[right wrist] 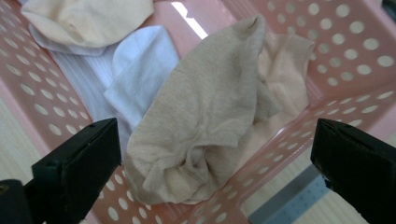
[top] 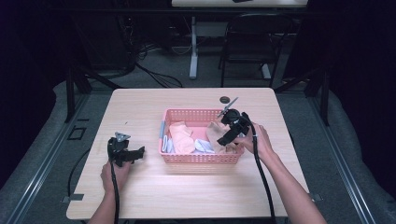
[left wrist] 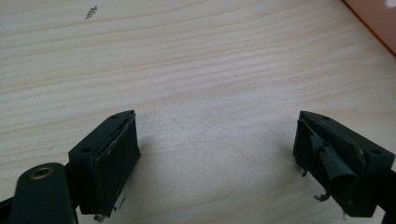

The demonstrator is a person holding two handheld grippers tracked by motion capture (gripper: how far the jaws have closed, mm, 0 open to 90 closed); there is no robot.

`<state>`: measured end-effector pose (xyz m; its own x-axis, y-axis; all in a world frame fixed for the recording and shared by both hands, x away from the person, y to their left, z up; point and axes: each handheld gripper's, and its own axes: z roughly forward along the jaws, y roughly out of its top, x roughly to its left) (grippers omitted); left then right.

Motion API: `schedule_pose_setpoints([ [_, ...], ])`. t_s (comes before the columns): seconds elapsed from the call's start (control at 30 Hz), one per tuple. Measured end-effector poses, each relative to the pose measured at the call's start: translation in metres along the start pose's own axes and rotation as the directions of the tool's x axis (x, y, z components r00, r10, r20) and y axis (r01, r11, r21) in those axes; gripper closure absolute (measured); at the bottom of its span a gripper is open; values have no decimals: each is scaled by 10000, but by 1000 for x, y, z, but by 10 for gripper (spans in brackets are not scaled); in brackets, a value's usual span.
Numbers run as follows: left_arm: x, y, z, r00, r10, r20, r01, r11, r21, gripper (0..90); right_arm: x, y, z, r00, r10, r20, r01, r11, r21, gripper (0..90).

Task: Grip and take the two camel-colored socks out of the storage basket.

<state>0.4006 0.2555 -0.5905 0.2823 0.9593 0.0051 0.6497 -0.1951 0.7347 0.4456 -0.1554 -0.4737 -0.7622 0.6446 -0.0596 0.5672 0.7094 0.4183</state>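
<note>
A: From the high view, what step is this?
B: Reaching in, I'd judge. The right gripper (top: 232,127) hangs over the basket (top: 201,157) at its 3 o'clock end, above the beige sock (top: 217,135). The left gripper (top: 126,153) rests on the table (top: 187,196) at the basket's 9 o'clock, apart from it.

A: And the left gripper view?
B: Jaws wide, nothing between them, bare wood ahead. A corner of the basket (left wrist: 373,23) sits at 1 o'clock. Plenty of room there.

A: The right gripper view?
B: Jaws wide and empty, straddling the beige sock (right wrist: 201,126), which lies bunched against the basket wall (right wrist: 299,135). White socks (right wrist: 135,74) lie at 10 o'clock. Next move, probably: drop straight down, close on the bunched heel and keep off the rim.
</note>
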Motion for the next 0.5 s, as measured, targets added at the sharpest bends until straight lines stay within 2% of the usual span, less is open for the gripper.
schedule_pose_setpoints([
  [0.03,0,0,0,10000,-5,1,5,10000,10,137,0,2,2,10000,-93,23,92,9996,277,15],
  [0.13,0,0,0,10000,-4,1,4,10000,8,137,1,6,11,9999,-148,3,147,9983,562,28],
  [0.23,0,0,0,10000,-1,3,1,10000,4,138,1,9,18,9999,-138,-83,142,9984,550,61],
  [0.27,0,0,0,10000,0,2,0,10000,6,137,-1,11,20,9997,-210,-107,218,9970,743,66],
  [0.37,0,0,0,10000,0,2,0,10000,5,138,-2,14,27,10000,-51,-71,57,9967,806,81],
  [0.4,0,0,0,10000,-1,2,1,10000,4,138,-3,16,28,9999,-147,-28,149,9959,898,86],
  [0.5,0,0,0,10000,-33,1,33,10000,-18,138,-4,21,32,10000,4,-57,0,9971,758,120],
])
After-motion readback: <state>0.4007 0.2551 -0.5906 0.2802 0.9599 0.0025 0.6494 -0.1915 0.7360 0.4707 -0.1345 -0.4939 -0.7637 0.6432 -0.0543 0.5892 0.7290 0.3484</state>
